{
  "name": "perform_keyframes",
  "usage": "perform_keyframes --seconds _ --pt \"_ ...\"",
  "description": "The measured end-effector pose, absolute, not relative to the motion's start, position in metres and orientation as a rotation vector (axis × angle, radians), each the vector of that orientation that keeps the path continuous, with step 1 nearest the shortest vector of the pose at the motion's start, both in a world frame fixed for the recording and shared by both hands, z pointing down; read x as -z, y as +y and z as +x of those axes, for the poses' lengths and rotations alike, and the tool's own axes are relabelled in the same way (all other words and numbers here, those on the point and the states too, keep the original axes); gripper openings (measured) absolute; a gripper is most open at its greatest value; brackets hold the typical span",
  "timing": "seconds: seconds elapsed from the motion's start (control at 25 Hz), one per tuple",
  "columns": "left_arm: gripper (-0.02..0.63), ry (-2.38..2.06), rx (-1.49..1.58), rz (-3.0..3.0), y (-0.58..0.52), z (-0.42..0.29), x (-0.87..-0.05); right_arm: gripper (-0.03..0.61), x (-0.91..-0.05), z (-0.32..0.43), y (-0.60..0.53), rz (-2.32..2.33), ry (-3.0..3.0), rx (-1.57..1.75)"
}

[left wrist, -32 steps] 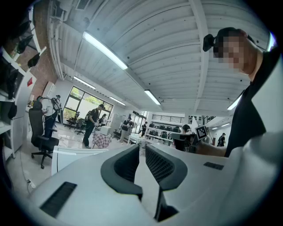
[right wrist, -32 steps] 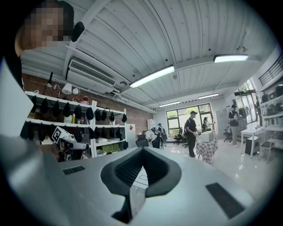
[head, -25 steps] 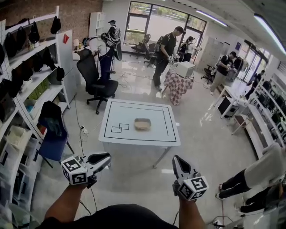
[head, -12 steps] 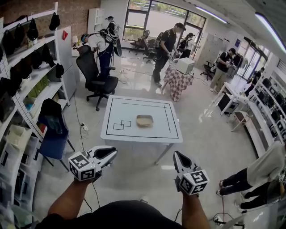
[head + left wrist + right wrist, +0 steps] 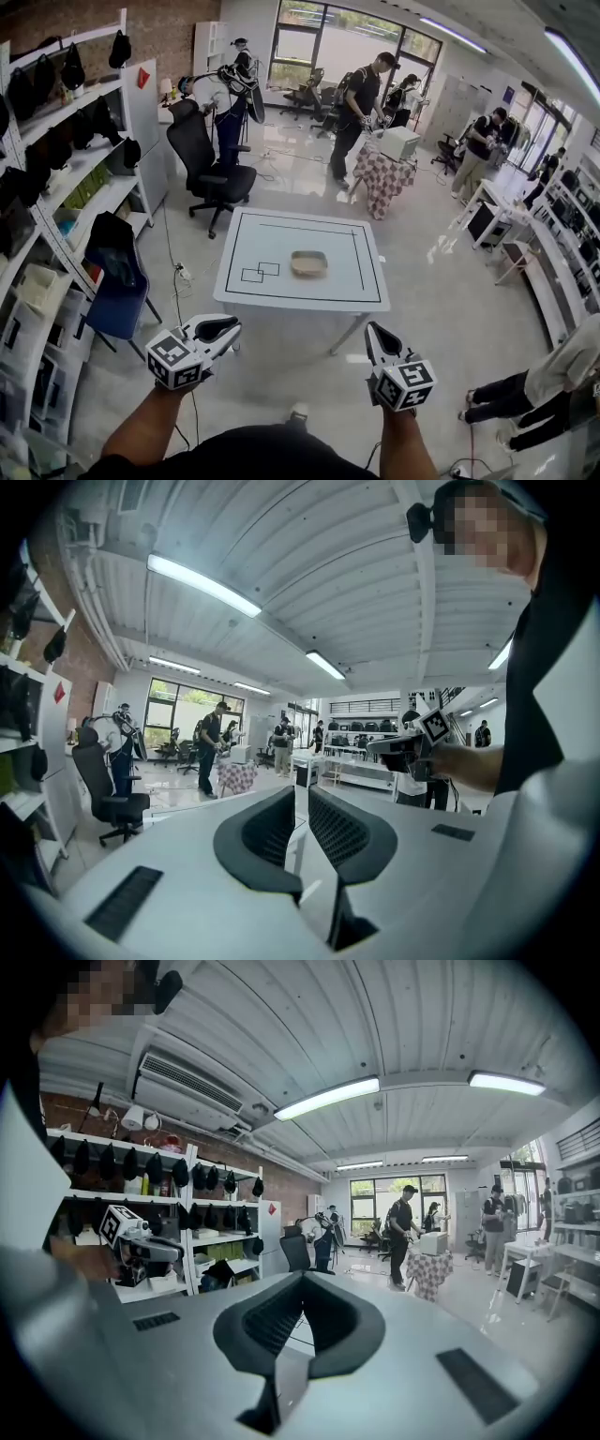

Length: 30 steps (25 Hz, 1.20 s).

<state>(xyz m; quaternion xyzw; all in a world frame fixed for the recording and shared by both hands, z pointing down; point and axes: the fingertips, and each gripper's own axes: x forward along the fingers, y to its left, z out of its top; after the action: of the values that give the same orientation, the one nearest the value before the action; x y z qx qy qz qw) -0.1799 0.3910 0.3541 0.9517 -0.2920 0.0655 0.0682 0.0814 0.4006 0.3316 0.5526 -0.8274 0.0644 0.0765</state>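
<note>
Well short of the white square counter (image 5: 300,292) and its shallow tan tray (image 5: 308,263), the left gripper (image 5: 229,324) is slightly parted and the right gripper (image 5: 373,331) clenched, both empty; a hasty approach risks bumping the counter's near edge.

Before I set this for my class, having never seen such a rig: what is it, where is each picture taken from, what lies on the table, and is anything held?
No robot here. A person holds a tool in each hand; each ends in a two-jawed claw and carries a cube of square markers. The head view comes from a camera on the person's head, looking down: the left claw and right claw hang above the floor, short of the white table. The other two views come from cameras riding on the tools, looking along their jaws. On the table lies one shallow tan tray. Nothing is held: the left claw's jaws stand slightly apart and empty; the right claw's jaws are together.
</note>
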Motion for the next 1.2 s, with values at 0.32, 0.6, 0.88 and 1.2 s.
perform_keyframes --seconds 0.32,0.6,0.88,1.2 --pt "0.063 -0.95 -0.25 2.847 0.318 -0.153 -0.367 0.018 -0.362 0.127 0.325 1.634 -2.488 -0.235" --pt "0.063 -1.06 -0.28 2.819 0.239 -0.116 -0.369 0.018 -0.375 0.18 0.25 1.629 -2.503 -0.269" --pt "0.063 -1.118 -0.236 2.806 0.175 -0.063 -0.357 0.018 -0.374 0.233 0.181 1.621 -2.519 -0.245" --pt "0.063 -1.161 -0.282 2.812 0.126 -0.008 -0.358 0.018 -0.394 0.283 0.118 1.588 -2.536 -0.259"
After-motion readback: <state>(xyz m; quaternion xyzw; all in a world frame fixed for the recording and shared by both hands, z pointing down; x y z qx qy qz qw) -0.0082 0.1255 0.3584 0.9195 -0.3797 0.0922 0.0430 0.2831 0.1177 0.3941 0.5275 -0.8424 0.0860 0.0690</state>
